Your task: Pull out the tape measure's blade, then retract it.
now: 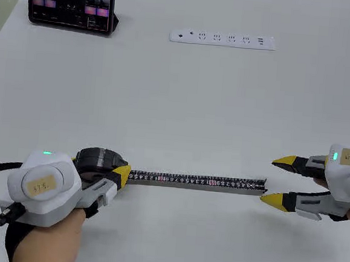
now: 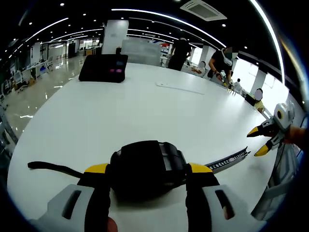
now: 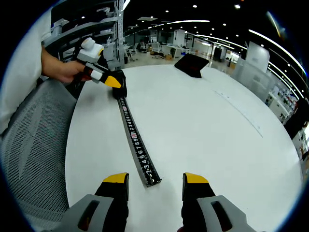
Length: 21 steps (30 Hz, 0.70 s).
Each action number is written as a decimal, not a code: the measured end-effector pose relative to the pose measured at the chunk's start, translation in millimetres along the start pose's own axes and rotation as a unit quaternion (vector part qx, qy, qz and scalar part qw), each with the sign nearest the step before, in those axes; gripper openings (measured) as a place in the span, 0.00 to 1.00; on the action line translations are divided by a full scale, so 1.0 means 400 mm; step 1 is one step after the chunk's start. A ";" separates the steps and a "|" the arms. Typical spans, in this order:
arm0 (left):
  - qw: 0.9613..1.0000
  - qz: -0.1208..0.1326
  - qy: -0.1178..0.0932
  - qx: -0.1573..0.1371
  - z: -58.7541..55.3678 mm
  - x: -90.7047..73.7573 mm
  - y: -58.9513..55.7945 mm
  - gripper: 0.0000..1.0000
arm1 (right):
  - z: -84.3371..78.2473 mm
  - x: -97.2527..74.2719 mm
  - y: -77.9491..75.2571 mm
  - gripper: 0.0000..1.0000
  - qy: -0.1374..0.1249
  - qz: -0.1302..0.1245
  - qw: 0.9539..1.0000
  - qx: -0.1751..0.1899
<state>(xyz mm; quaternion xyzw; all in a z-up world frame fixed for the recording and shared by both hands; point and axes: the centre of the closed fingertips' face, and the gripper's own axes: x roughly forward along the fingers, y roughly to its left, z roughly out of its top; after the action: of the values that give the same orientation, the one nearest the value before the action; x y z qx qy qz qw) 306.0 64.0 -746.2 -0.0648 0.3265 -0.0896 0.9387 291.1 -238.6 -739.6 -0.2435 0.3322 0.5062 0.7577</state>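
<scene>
While the left claw (image 1: pixel 114 182) clamps the rigid case (image 1: pixel 100 160), the thin, probably springy blade (image 1: pixel 195 180) lies flat, its tip (image 1: pixel 261 186) just ahead of the released right claw (image 1: pixel 277 180); pinch there.

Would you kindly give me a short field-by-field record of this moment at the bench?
left gripper: shut on the tape measure case, holding it on the table
blade: pulled out, lying straight toward the right gripper
right gripper: open, one jaw on either side of the blade's end, not gripping it
also on table: power strip and tablet, both at the far side
task stage: blade out, retraction not yet done
</scene>
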 end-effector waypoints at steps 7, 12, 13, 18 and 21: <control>1.000 -0.006 0.001 -0.002 0.000 0.001 -0.001 0.59 | -0.018 0.009 -0.004 0.33 0.025 0.023 0.999 -0.023; 1.000 -0.007 0.001 -0.003 -0.001 0.001 -0.002 0.59 | -0.022 0.025 -0.002 0.30 0.043 0.043 0.997 -0.047; 1.000 -0.008 0.001 -0.003 -0.001 0.000 -0.002 0.59 | -0.022 0.029 -0.001 0.29 0.046 0.048 0.996 -0.051; 1.000 -0.009 0.003 -0.005 -0.001 0.000 -0.003 0.59 | -0.034 0.046 0.006 0.26 0.073 0.067 0.992 -0.073; 1.000 -0.010 0.004 -0.006 -0.001 0.000 -0.002 0.59 | -0.037 0.053 0.010 0.23 0.081 0.076 0.991 -0.078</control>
<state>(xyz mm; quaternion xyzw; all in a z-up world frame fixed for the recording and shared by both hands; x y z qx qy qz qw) 305.8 63.2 -746.4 -0.0735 0.3303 -0.0973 0.9360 289.0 -234.9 -765.4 -0.3162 0.3693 0.5651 0.6665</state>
